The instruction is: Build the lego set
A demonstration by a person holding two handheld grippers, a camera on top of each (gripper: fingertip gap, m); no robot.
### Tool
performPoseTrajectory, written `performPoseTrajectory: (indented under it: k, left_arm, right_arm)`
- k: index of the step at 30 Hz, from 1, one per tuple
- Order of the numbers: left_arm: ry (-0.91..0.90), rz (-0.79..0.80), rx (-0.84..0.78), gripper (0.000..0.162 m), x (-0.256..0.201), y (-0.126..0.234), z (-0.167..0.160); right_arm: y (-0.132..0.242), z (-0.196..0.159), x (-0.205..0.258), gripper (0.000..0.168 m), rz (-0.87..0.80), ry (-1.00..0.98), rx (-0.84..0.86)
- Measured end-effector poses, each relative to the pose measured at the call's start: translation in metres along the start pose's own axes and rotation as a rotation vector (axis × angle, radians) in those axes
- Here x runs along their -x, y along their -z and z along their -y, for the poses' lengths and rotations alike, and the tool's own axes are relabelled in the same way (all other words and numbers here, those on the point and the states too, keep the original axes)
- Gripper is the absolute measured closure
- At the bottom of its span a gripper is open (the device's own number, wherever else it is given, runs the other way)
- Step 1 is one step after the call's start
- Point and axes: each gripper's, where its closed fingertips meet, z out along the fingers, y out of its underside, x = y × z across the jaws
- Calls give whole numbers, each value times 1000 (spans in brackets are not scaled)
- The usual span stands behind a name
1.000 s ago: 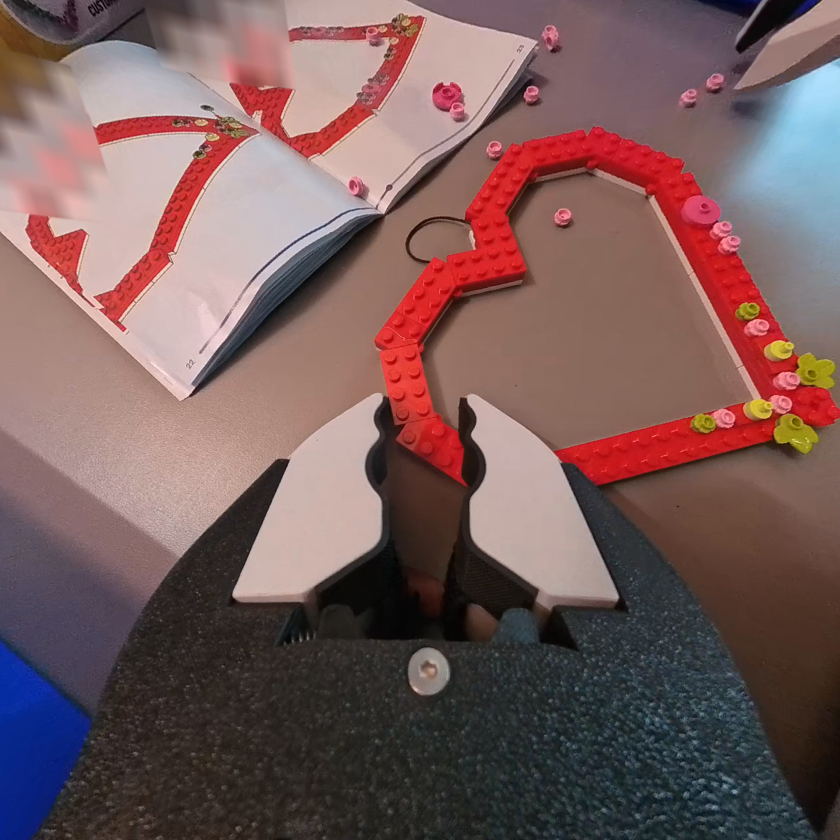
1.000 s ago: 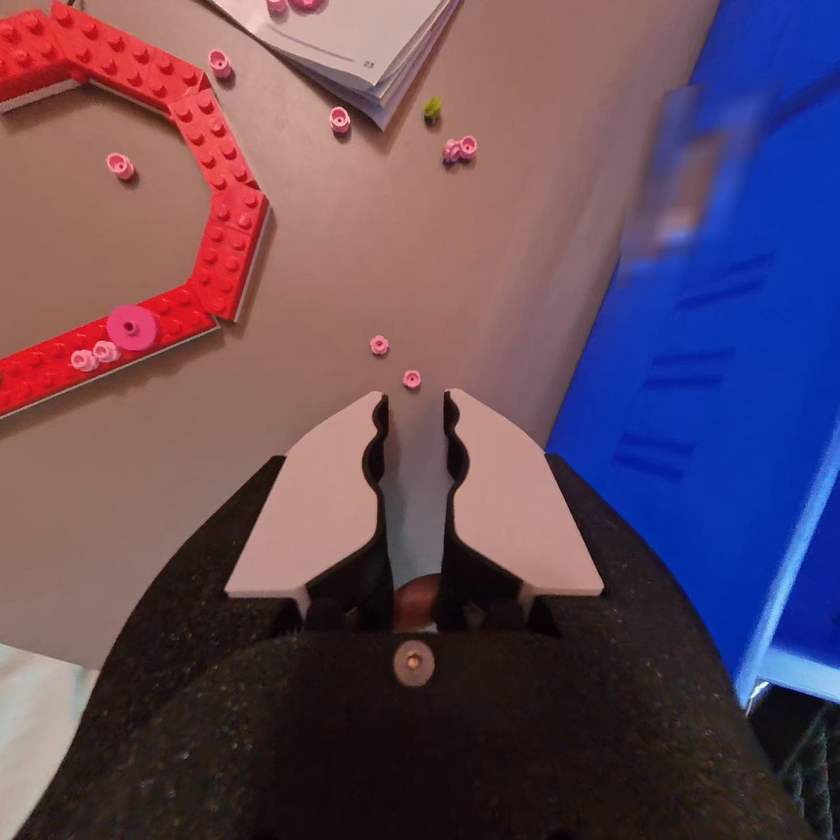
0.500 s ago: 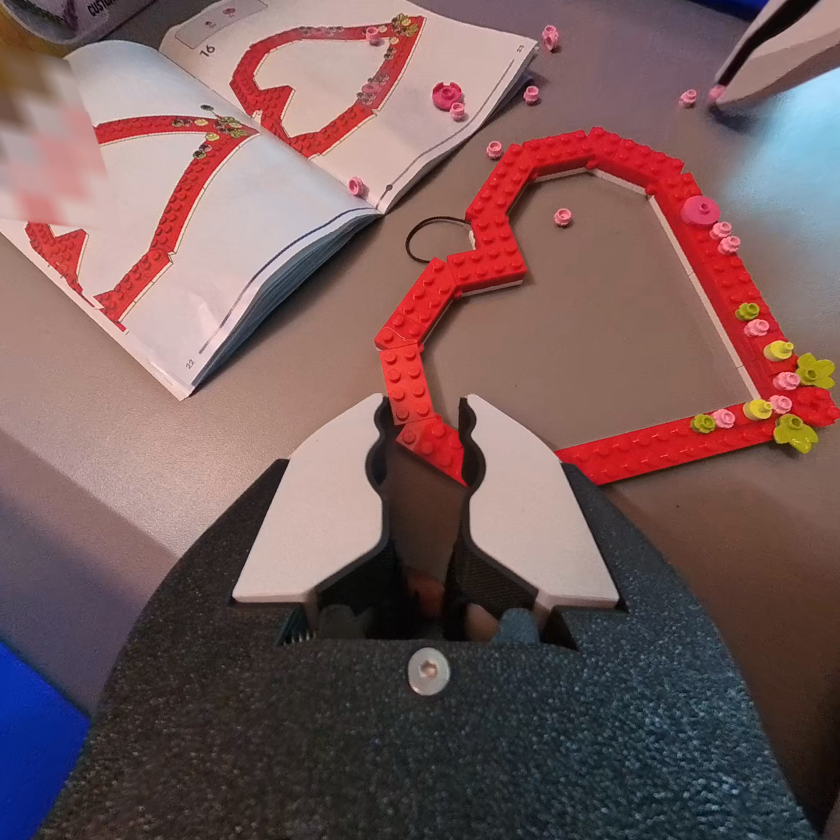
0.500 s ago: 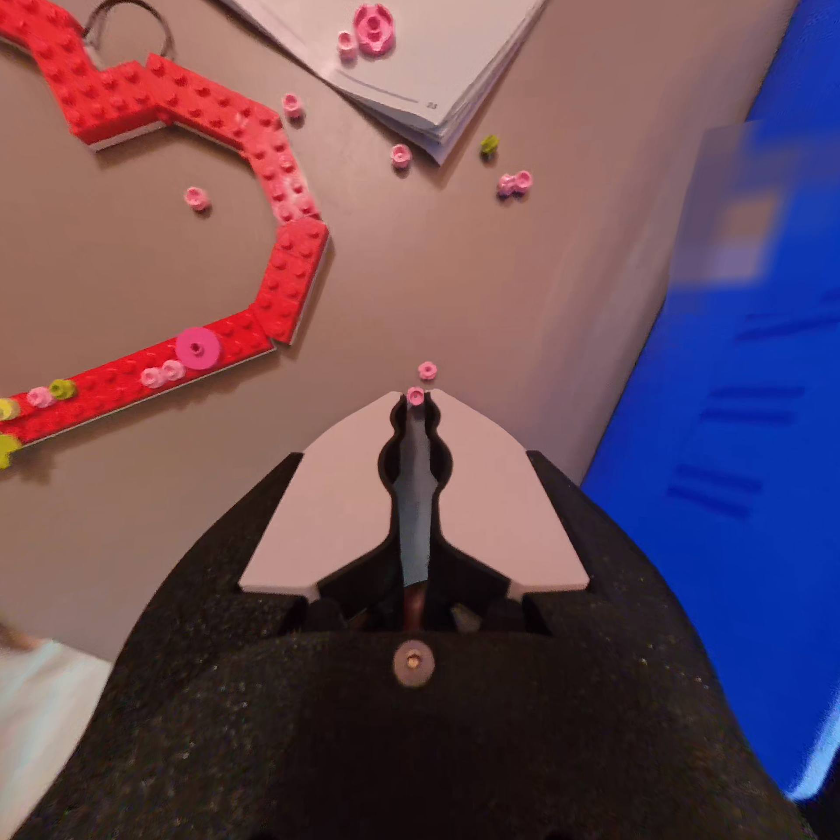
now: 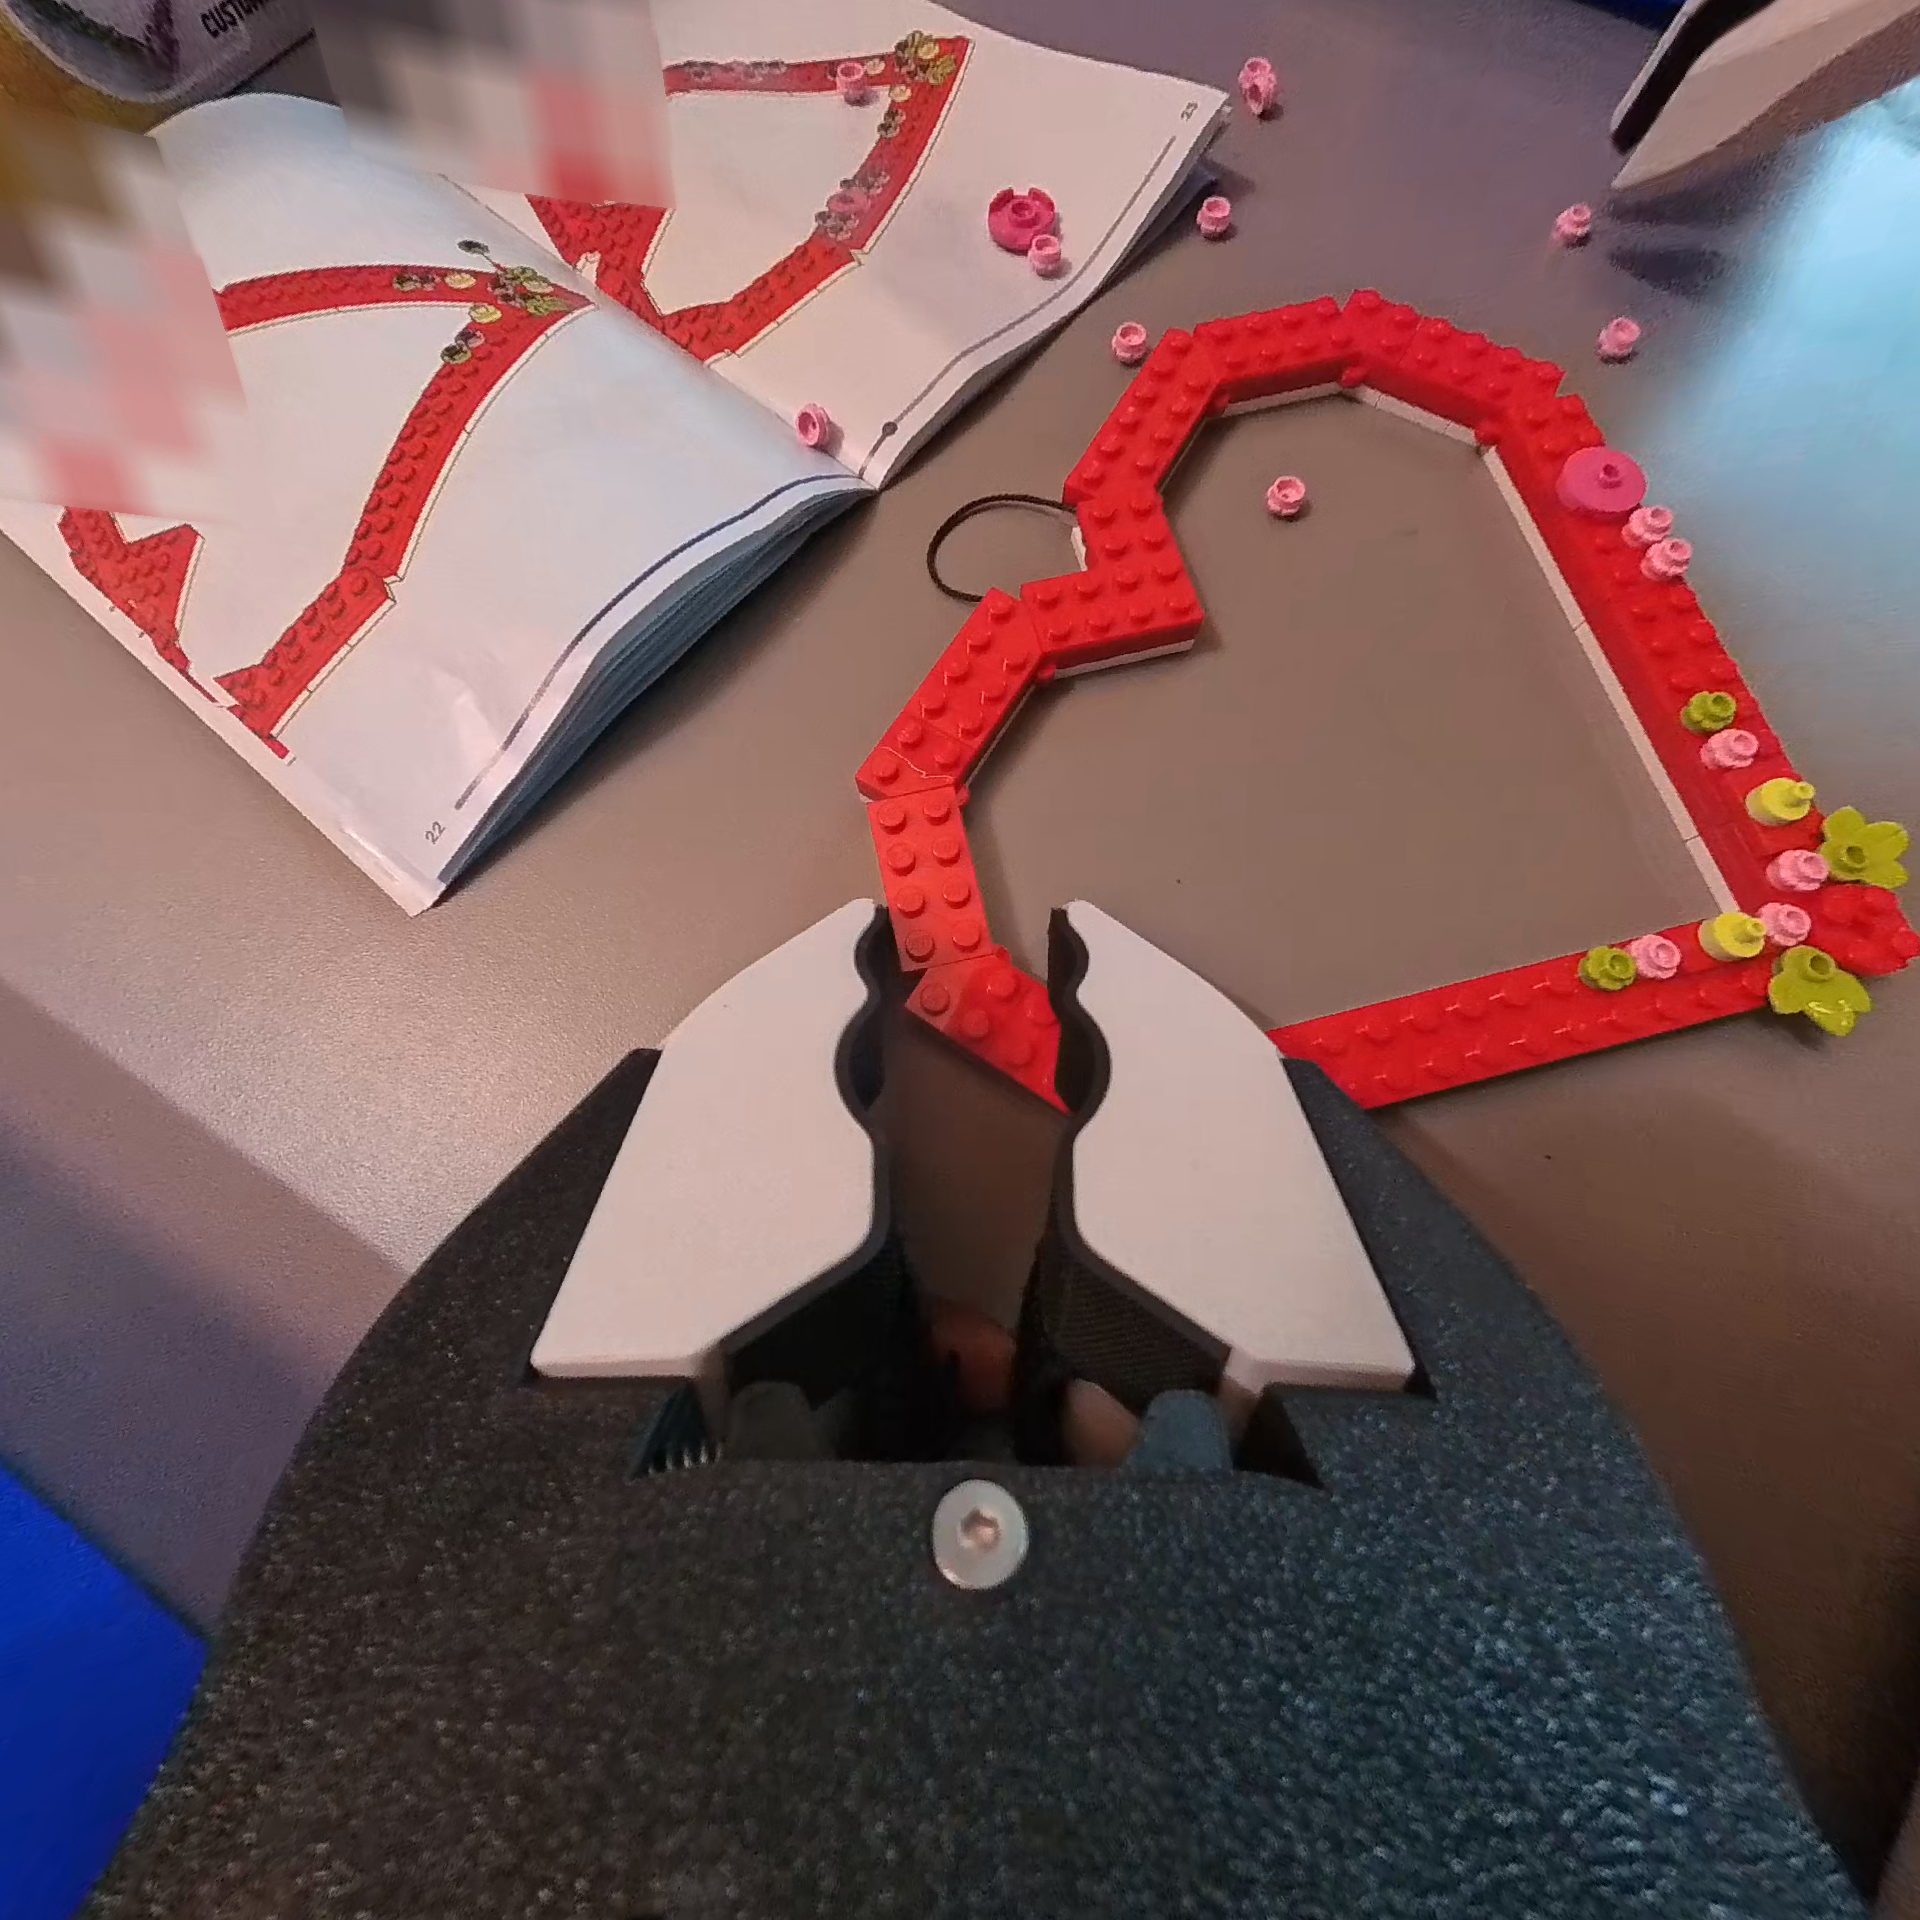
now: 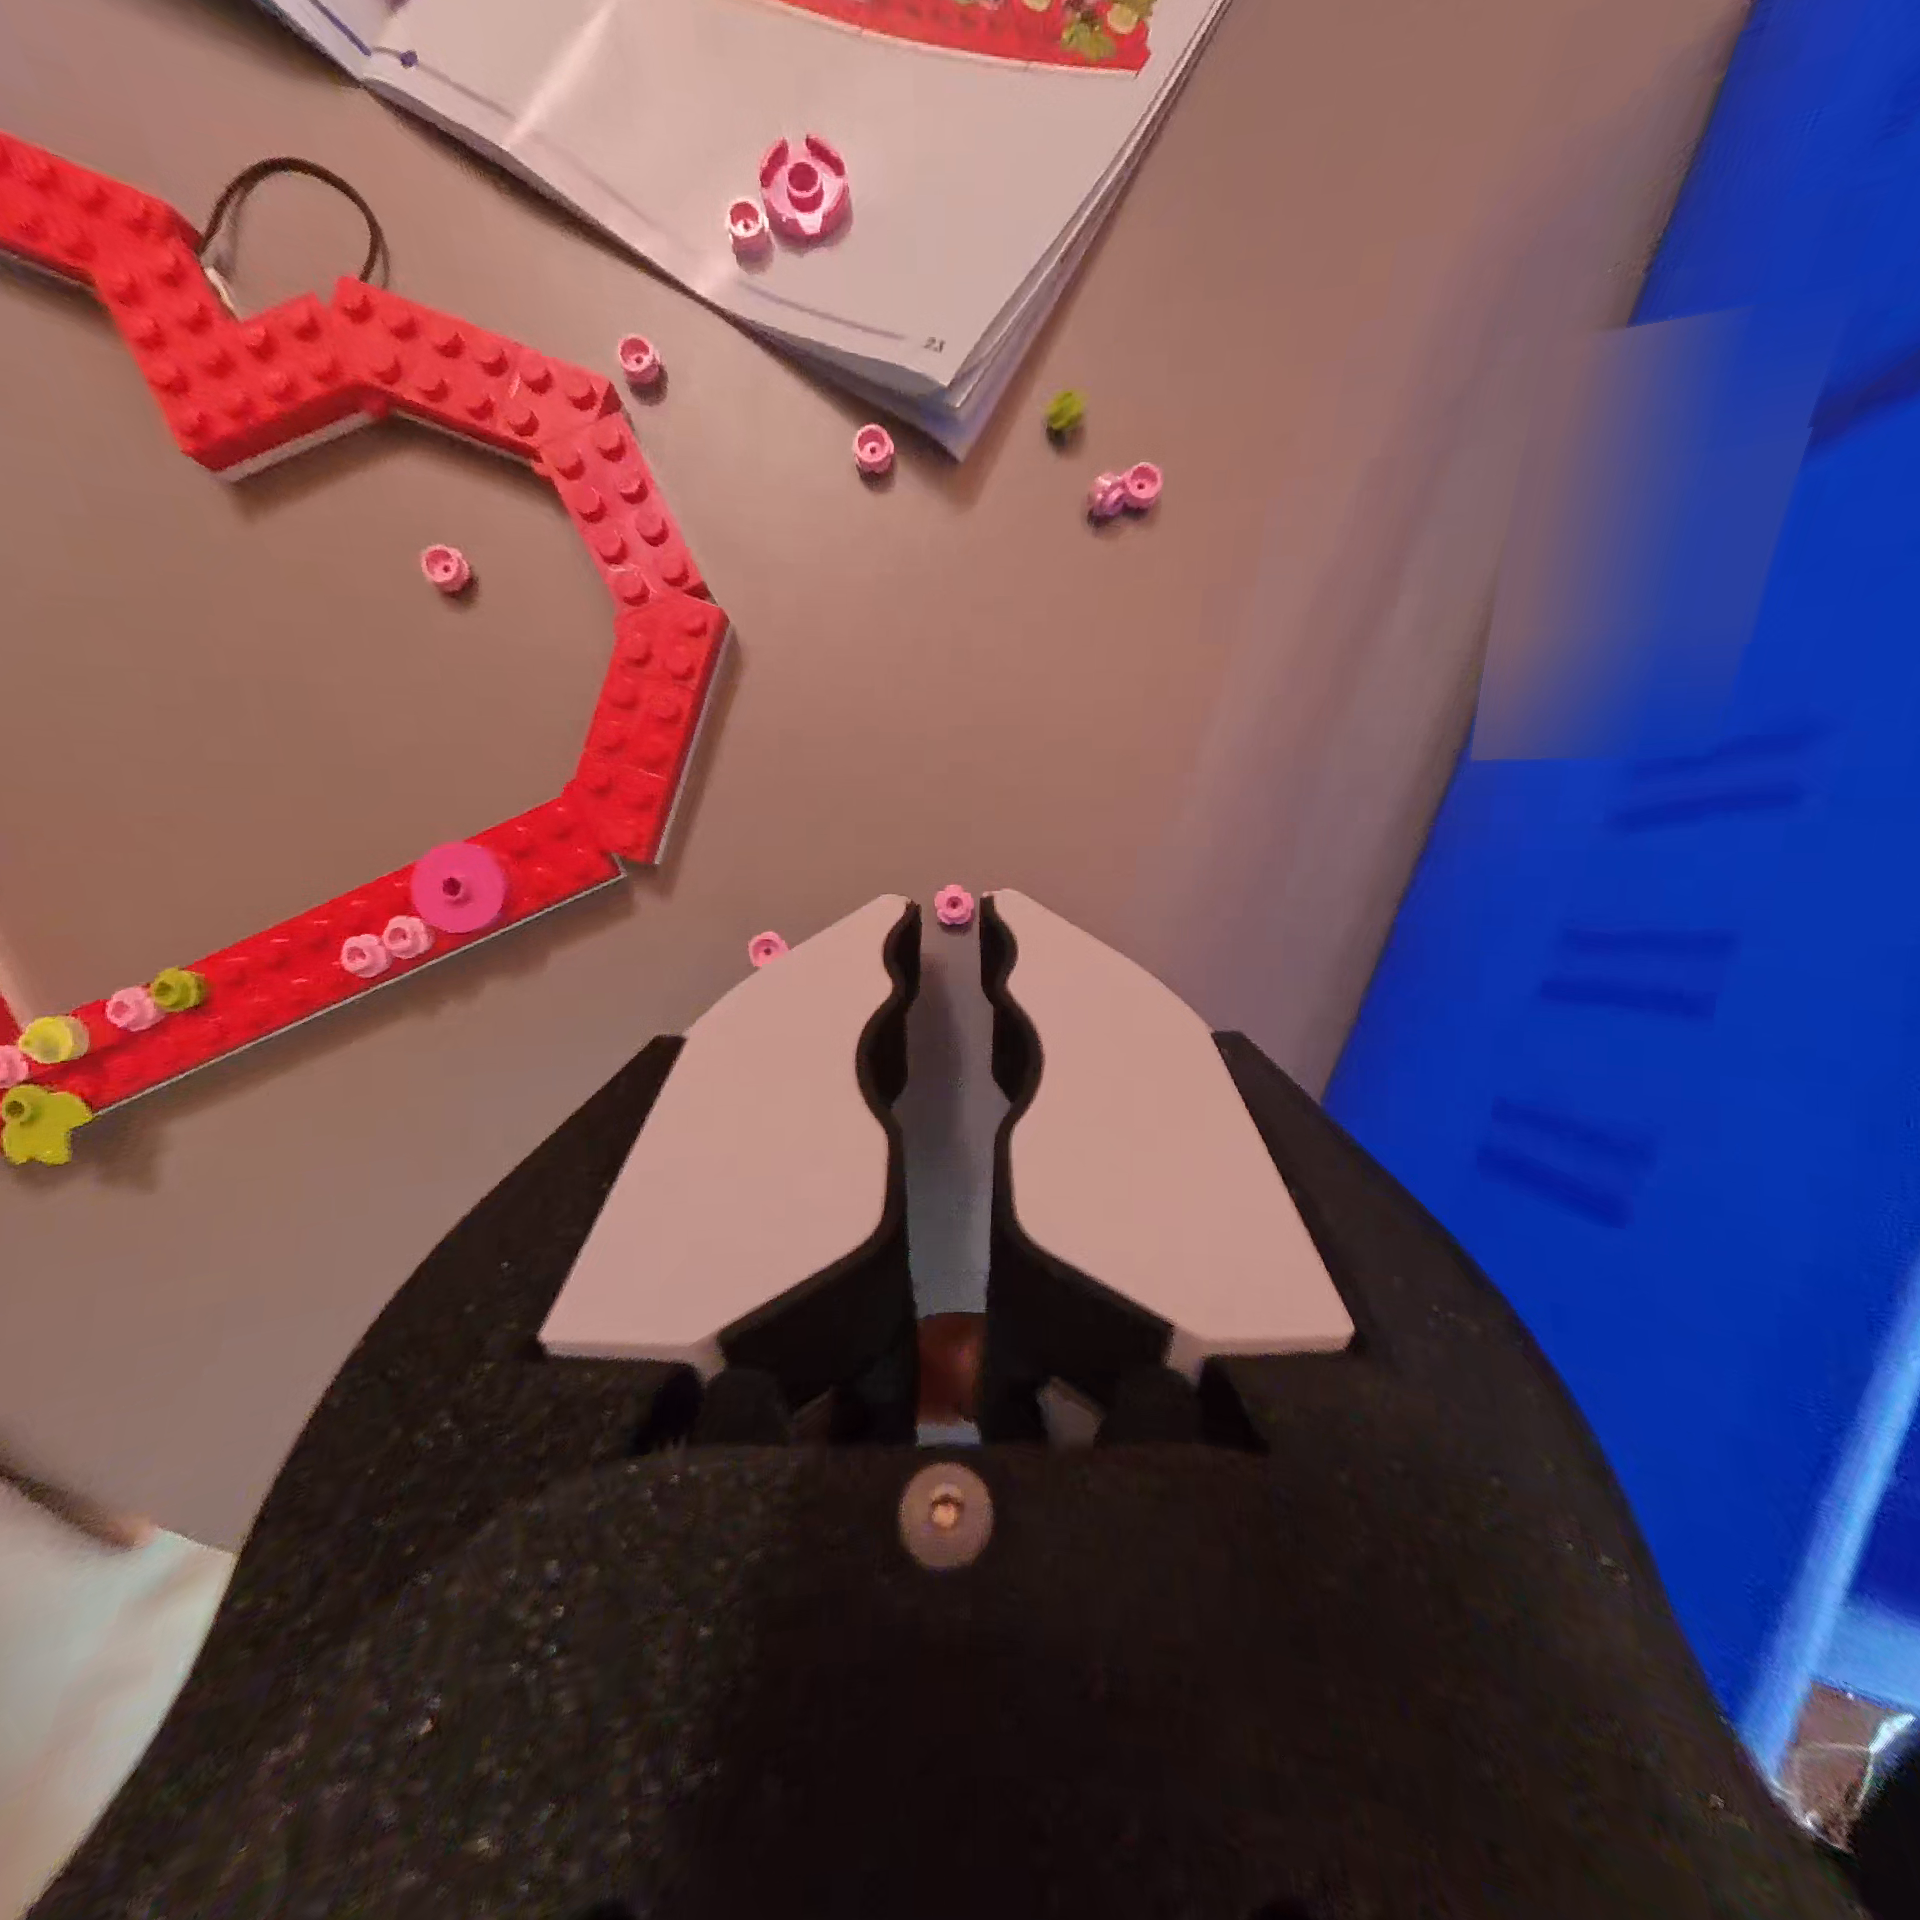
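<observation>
Your left gripper (image 5: 966,935) clamps the near edge of the red heart frame (image 5: 1132,582). Your right gripper (image 6: 951,906) pinches 1 pink flower stud (image 6: 952,905); next, I judge, carry it left and press it onto the frame.

Black textured claw (image 5: 961,1013) bodies, pale grey fingers (image 6: 748,1132), silver screw (image 5: 979,1548)

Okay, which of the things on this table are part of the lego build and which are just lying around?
Part of the build: red heart frame, pink flower stud between the right gripper tips, loose pink studs, instruction booklet.
Lying about: blue bin.
</observation>
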Motion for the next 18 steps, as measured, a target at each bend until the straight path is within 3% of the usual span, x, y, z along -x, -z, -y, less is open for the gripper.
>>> performPoseTrajectory:
  k: [18]
  left_arm:
    - [1,-1,0,134,0,0,0]
  right_arm:
    - [-11,-4,-2,161,-5,11,39]
